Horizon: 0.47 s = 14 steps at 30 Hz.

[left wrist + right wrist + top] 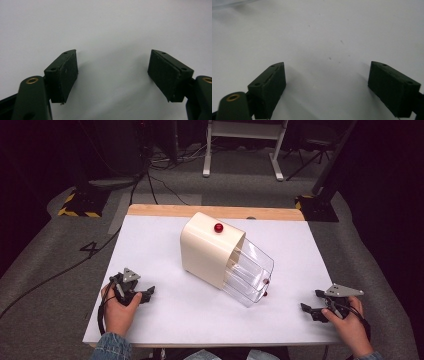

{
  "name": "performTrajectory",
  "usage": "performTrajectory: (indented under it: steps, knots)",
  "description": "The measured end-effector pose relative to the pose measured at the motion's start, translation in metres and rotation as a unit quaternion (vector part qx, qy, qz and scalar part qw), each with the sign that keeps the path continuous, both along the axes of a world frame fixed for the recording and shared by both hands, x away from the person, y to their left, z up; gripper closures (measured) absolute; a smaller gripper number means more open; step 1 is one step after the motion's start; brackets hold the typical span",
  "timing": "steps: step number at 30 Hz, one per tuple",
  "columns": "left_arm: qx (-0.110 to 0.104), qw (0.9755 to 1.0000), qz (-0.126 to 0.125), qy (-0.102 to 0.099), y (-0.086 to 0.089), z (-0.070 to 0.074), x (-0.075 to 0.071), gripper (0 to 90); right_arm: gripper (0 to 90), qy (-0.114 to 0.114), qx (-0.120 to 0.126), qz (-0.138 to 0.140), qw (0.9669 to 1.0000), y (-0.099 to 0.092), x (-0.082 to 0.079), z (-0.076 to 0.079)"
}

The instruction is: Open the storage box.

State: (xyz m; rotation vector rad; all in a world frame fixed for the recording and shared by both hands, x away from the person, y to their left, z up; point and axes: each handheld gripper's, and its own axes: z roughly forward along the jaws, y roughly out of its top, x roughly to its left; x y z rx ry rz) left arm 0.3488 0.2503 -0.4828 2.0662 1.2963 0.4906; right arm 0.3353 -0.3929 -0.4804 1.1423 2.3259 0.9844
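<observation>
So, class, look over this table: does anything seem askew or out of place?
The cream drawer unit lies tipped on the white table, turned at an angle to its edges, and its clear drawers have slid partly out towards the front right. Both grippers, left and right, rest open on the table, apart from it.

The table (pixel 165 320) is white on top, with a pale wood strip at twelve o'clock. The box (pixel 207 247) at its centre is cream, carries a glossy red knob (pixel 218 227), and ends at four o'clock in a clear, colourless drawer (pixel 250 275) with small red dots. Both the left gripper (pixel 145 294) and the right gripper (pixel 309 307) are black with grey plates. The floor (pixel 50 270) is grey carpet; yellow-and-black hazard stripes (pixel 75 210) mark a stand base at ten o'clock.
</observation>
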Motion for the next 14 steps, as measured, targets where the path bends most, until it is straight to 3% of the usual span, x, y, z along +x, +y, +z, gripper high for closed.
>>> performTrajectory:
  steps: [9,14]
  knots:
    - [-0.001,1.0000,0.000,0.000,-0.0001,-0.0001,-0.0001,24.4,13.1,-0.012,-0.001,-0.003,0.9999,0.0003,-0.0022,-0.0021]
    - [-0.001,1.0000,0.000,0.000,-0.0001,-0.0001,-0.0001,24.4,10.1,-0.006,-0.002,-0.012,0.9999,0.0001,-0.0009,-0.0022]
